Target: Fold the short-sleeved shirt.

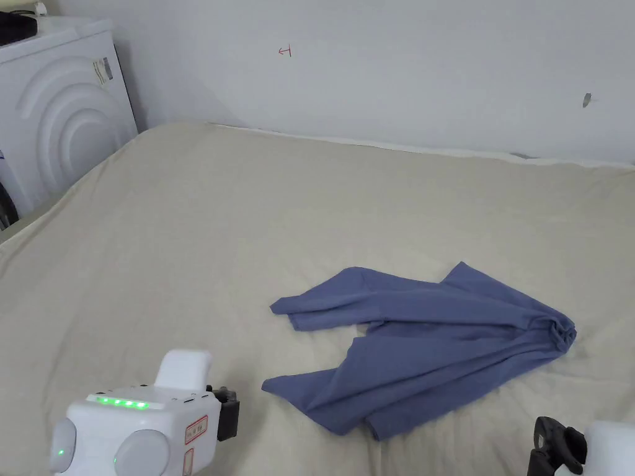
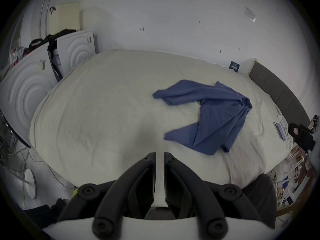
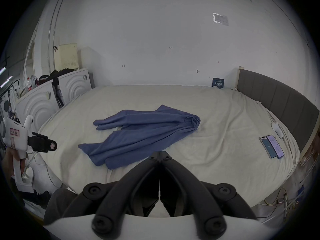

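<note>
A blue short-sleeved shirt [image 1: 434,353] lies crumpled and loosely bunched on the beige bed [image 1: 248,248], right of centre. It also appears in the left gripper view [image 2: 216,115] and the right gripper view [image 3: 143,136]. My left gripper [image 1: 228,412] hovers at the bed's near edge, left of the shirt and apart from it. Its jaws [image 2: 159,154] stand a narrow gap apart with nothing between them. My right gripper [image 1: 546,446] sits at the near right, just short of the shirt's hem, its jaw tips [image 3: 160,152] touching and holding nothing.
White appliances [image 1: 56,111] stand along the bed's left side. A grey headboard [image 3: 277,94] bounds the right side, with two phones [image 3: 271,146] lying near it on the sheet. A white wall [image 1: 372,62] runs behind the bed.
</note>
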Motion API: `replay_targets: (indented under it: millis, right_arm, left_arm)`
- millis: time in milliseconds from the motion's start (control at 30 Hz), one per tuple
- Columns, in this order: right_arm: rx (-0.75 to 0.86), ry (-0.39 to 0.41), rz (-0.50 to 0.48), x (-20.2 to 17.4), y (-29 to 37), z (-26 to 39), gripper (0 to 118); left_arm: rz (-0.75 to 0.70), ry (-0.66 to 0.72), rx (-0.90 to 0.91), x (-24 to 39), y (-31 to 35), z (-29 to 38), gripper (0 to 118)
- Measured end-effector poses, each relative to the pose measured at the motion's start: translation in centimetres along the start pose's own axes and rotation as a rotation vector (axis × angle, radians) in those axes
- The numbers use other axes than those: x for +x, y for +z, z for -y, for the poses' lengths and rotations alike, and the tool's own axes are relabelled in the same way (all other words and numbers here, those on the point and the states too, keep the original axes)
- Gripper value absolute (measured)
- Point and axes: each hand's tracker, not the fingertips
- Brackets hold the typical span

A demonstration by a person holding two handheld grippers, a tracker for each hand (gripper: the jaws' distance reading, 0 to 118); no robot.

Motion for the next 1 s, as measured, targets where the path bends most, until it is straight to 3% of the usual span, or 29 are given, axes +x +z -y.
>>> replay_targets:
  millis: [33,67,133,200,233,433,533,567,600,633,733,867,1000]
  right_arm:
    - [-0.014,0.005,0.004,-0.2,-0.2,0.1,1]
    - [-0.025,0.006,0.006,-0.3,-0.3,0.2,1]
    - [-0.035,0.004,0.002,-0.5,-0.7,0.4,1]
    - [-0.052,0.008,0.006,-0.5,-1.1,0.7,1]
    - [-0.061,0.009,0.007,-0.4,-1.3,0.8,1]
    - [-0.115,0.021,0.014,-0.3,-3.3,1.2,1]
    - [-0.138,0.034,0.012,-0.2,-4.5,1.1,1]
    - [-0.144,0.033,0.011,-0.3,-5.0,1.0,1]
    - [-0.148,0.033,0.007,-0.3,-5.6,0.8,1]
    - [-0.155,0.035,0.0,-0.4,-6.3,0.5,1]
    - [-0.15,0.071,-0.079,-1.9,-9.1,-2.2,1]
    - [-0.129,0.275,-0.157,-6.0,-16.4,-7.4,1]
    - [-0.194,0.341,-0.24,-10.0,-26.6,-13.4,1]
  left_arm:
    - [0.005,-0.013,-0.007,0.2,-0.6,-0.3,10]
    - [0.02,-0.035,-0.021,0.4,-1.6,-0.7,23]
    - [0.018,-0.056,-0.044,1.1,-3.4,-1.4,114]
    - [-0.002,-0.075,-0.139,1.6,-5.8,-1.8,117]
    - [0.044,-0.064,-0.032,1.8,-7.0,-2.1,117]
    - [0.005,-0.136,-0.097,3.1,-12.0,-3.6,117]
    - [0.035,-0.119,-0.106,3.2,-12.6,-3.5,112]
    - [0.027,-0.111,-0.094,3.1,-12.6,-3.4,93]
    - [0.036,-0.111,-0.095,2.9,-12.4,-3.2,54]
    - [0.042,-0.103,-0.096,2.7,-12.5,-3.0,6]
    - [0.109,-0.038,-0.127,2.2,-12.0,-2.5,5]
    - [0.151,0.009,-0.101,1.3,-11.9,-3.2,5]
    - [0.187,0.014,-0.104,0.7,-12.2,-3.5,5]
